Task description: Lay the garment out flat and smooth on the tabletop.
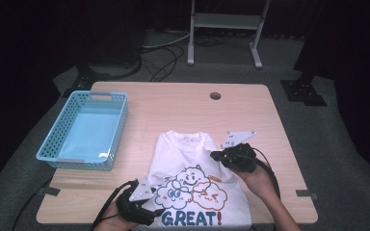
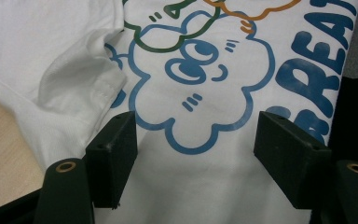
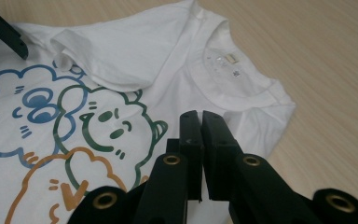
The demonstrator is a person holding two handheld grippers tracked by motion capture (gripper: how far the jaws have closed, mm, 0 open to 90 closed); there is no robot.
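Note:
A white T-shirt [image 1: 188,159] lies face up on the wooden table [image 1: 173,106], printed with cartoon clouds and the word GREAT!. Its sleeve [image 2: 81,77] on the left side is folded in over the front. My left gripper [image 1: 149,211] rests low at the shirt's lower left corner. In the left gripper view it [image 2: 196,126] stands open, with the blue cloud print [image 2: 200,88] between the jaws and nothing pinched. My right gripper [image 1: 215,155] hovers over the shirt's right side, below the collar [image 3: 228,70]. Its jaws [image 3: 199,121] are shut with no cloth between them.
An empty blue plastic basket [image 1: 84,130] stands at the table's left side. A round cable hole [image 1: 215,96] sits near the far edge. Tape marks [image 1: 304,193] lie at the table's front corners. A metal stand [image 1: 224,29] and cables are on the floor beyond.

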